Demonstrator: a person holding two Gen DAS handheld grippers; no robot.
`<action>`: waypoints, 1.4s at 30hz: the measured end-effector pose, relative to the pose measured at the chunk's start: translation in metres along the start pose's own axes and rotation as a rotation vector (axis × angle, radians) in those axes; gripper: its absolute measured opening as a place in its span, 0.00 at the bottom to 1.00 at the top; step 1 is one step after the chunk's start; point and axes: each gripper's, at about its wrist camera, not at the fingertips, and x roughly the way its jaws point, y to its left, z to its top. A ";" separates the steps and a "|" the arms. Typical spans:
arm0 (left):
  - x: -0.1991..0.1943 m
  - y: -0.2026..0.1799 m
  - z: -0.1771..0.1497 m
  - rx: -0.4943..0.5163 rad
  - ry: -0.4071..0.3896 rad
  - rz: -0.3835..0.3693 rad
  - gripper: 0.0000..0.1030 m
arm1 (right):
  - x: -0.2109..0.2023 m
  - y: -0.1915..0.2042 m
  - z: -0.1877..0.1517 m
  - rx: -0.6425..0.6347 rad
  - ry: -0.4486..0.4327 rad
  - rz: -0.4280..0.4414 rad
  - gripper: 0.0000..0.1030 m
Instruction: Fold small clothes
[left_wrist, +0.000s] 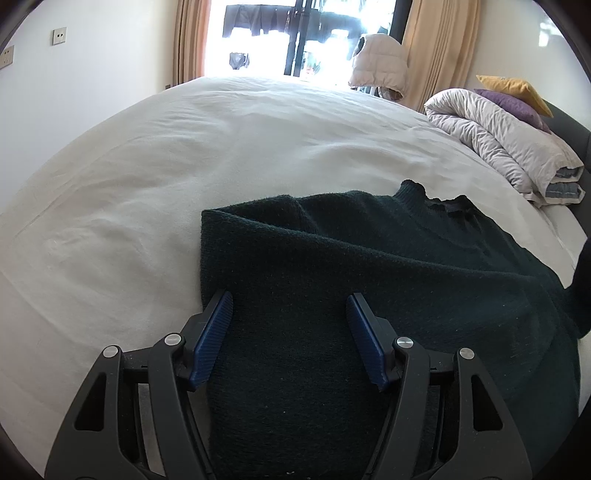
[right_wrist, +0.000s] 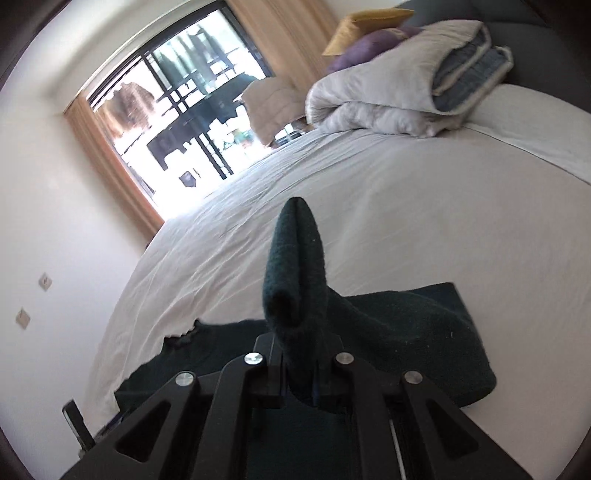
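Note:
A dark green knit sweater lies on the white bed sheet, its collar toward the pillows. My left gripper hovers just over the sweater's near left part. It is open, its blue pads stand wide apart, and nothing is pinched between them. In the right wrist view my right gripper is shut on a fold of the sweater, which sticks up past the hidden fingertips. The rest of the sweater trails onto the sheet.
A folded pale duvet sits at the head of the bed with a purple pillow and a yellow pillow behind it. A puffy jacket hangs by the bright window beyond the bed's far edge.

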 end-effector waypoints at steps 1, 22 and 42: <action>0.000 0.001 0.000 -0.005 -0.002 -0.006 0.61 | 0.006 0.019 -0.007 -0.036 0.017 0.011 0.10; -0.013 0.033 -0.005 -0.173 -0.055 -0.211 0.61 | 0.081 0.215 -0.109 -0.435 0.188 -0.006 0.12; -0.025 0.061 -0.013 -0.331 -0.139 -0.356 0.62 | 0.126 0.246 -0.149 -0.431 0.257 0.023 0.17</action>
